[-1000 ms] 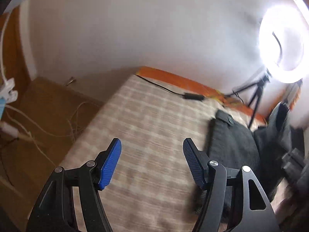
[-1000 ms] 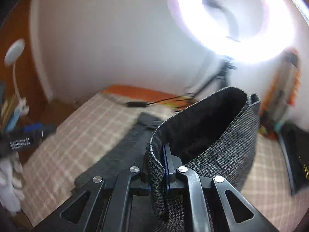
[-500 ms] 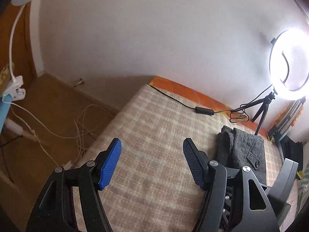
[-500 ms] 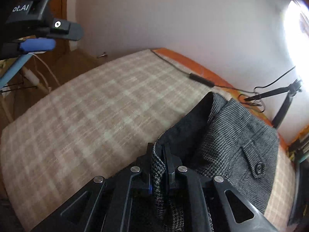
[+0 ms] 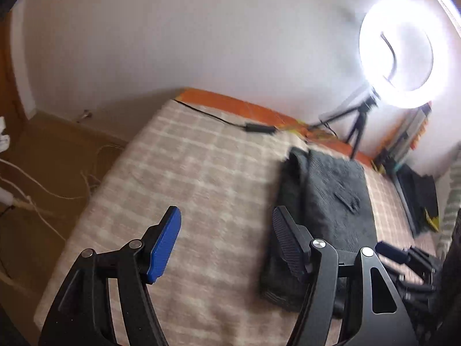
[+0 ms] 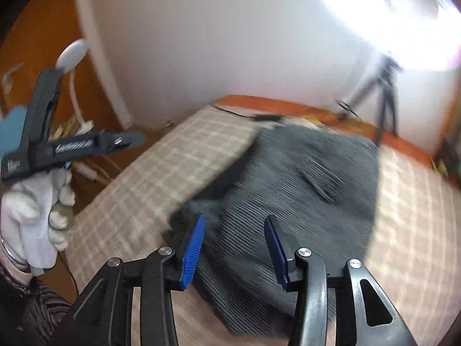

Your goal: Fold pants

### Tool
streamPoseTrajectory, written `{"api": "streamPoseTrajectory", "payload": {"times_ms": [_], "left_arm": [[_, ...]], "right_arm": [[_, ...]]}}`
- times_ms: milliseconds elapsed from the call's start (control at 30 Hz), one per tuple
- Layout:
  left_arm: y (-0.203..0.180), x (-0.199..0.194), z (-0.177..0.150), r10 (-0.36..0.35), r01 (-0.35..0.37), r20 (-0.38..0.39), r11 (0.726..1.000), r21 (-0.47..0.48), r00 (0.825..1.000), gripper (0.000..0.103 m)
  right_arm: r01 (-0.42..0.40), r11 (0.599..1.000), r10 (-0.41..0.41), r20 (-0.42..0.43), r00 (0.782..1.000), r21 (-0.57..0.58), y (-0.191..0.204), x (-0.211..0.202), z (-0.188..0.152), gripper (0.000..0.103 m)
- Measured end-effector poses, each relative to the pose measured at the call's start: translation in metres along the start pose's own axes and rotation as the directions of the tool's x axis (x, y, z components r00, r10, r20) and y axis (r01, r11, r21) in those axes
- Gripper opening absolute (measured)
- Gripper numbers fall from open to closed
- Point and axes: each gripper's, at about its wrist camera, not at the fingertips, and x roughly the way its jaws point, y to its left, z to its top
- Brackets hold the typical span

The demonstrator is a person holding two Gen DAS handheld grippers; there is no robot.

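Note:
The grey checked pants (image 6: pixel 291 184) lie folded in a flat stack on the plaid bed cover (image 6: pixel 161 178), back pocket flap up. My right gripper (image 6: pixel 234 249) is open and empty, hovering over the stack's near edge. In the left wrist view the pants (image 5: pixel 328 196) lie to the right of my left gripper (image 5: pixel 226 243), which is open and empty above the bare bed cover (image 5: pixel 201 178). The left gripper also shows at the left of the right wrist view (image 6: pixel 72 147), held in a white-gloved hand.
A lit ring light on a tripod (image 5: pixel 400 54) stands at the far side of the bed. A black cable with an adapter (image 5: pixel 256 128) runs along the far edge. Dark items (image 5: pixel 417 199) lie at the right. Wooden floor with white cords (image 5: pixel 37 190) is to the left.
My right gripper has let go of the pants and opened; the pants now lie flat on the bed. Both grippers have pulled back a little.

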Motion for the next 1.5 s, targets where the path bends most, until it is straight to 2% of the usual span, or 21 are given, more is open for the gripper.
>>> {"api": "streamPoseTrajectory", "payload": {"times_ms": [100,167,233,300,433,500,567,633,733,800,833,867,1133,1233,1367,1400,1433,1500], "left_arm": [[-0.014,0.007,-0.008,-0.045,0.046,-0.047,0.999,0.007,0.998,0.067],[-0.018,0.010,-0.014,-0.089,0.088,-0.085,0.996,-0.015,0.992,0.072],[-0.020,0.014,-0.020,-0.147,0.141,-0.123,0.988,-0.056,0.981,0.072],[-0.025,0.015,-0.022,-0.166,0.159,-0.116,0.985,-0.063,0.979,0.072],[-0.036,0.023,-0.023,-0.163,0.163,-0.115,0.987,-0.011,0.980,0.071],[-0.040,0.027,-0.025,-0.163,0.166,-0.121,0.986,0.015,0.979,0.067],[-0.049,0.031,-0.029,-0.165,0.174,-0.128,0.982,0.069,0.978,0.058],[-0.060,0.035,-0.034,-0.148,0.167,-0.139,0.976,0.139,0.979,0.057],[-0.065,0.044,-0.041,-0.085,0.115,-0.149,0.973,0.203,0.985,0.057],[-0.064,0.051,-0.045,-0.074,0.109,-0.174,0.973,0.202,0.982,0.044],[-0.062,0.053,-0.047,-0.076,0.111,-0.182,0.975,0.193,0.980,0.032],[-0.061,0.054,-0.049,-0.070,0.105,-0.180,0.976,0.191,0.981,0.029],[-0.063,0.042,-0.071,-0.060,0.097,-0.142,0.958,0.270,0.988,0.016],[-0.061,0.036,-0.073,-0.047,0.084,-0.133,0.953,0.290,0.990,0.014],[-0.048,0.027,-0.066,-0.088,0.112,-0.125,0.972,0.204,0.988,0.014],[-0.049,0.027,-0.064,-0.094,0.118,-0.122,0.972,0.203,0.988,0.017],[-0.049,0.026,-0.062,-0.095,0.119,-0.119,0.970,0.212,0.988,0.025],[-0.053,0.026,-0.059,-0.084,0.104,-0.098,0.969,0.223,0.992,0.028]], "right_arm": [[0.035,0.999,-0.034,-0.027,0.999,0.037,-0.024,-0.003,-0.015,0.042],[0.021,0.999,-0.018,-0.052,0.999,0.042,-0.031,-0.005,-0.023,0.040],[0.007,1.000,-0.005,-0.075,0.997,0.023,-0.033,-0.004,-0.032,0.039],[0.006,1.000,-0.007,-0.093,0.996,-0.012,-0.030,-0.003,-0.040,0.038],[0.020,0.998,-0.029,-0.124,0.992,-0.067,-0.028,0.002,-0.050,0.039],[0.010,0.999,-0.016,-0.124,0.992,-0.047,-0.032,0.002,-0.049,0.039],[-0.012,1.000,0.010,-0.104,0.994,-0.020,-0.034,-0.003,-0.046,0.038],[-0.016,1.000,0.014,-0.079,0.997,-0.024,-0.033,-0.009,-0.039,0.038],[0.011,0.998,-0.014,-0.045,0.999,-0.060,-0.025,-0.012,-0.026,0.038],[0.006,0.998,-0.008,-0.042,0.999,-0.056,-0.025,-0.006,-0.021,0.038],[0.005,0.999,-0.008,-0.045,0.999,-0.053,-0.024,-0.002,-0.019,0.038],[0.007,0.999,-0.009,-0.051,0.999,-0.053,-0.023,0.002,-0.019,0.038],[0.011,0.999,-0.018,-0.141,0.990,-0.052,-0.028,0.041,-0.022,0.038],[0.002,0.999,-0.007,-0.138,0.990,-0.041,-0.032,0.041,-0.023,0.038],[-0.027,0.999,0.025,-0.125,0.992,-0.017,-0.037,0.039,-0.024,0.039],[-0.041,0.999,0.041,-0.121,0.992,-0.002,-0.039,0.035,-0.025,0.039],[-0.053,0.998,0.055,-0.120,0.991,0.018,-0.042,0.033,-0.025,0.039],[-0.063,0.997,0.067,-0.116,0.991,0.042,-0.046,0.028,-0.026,0.040]]}}
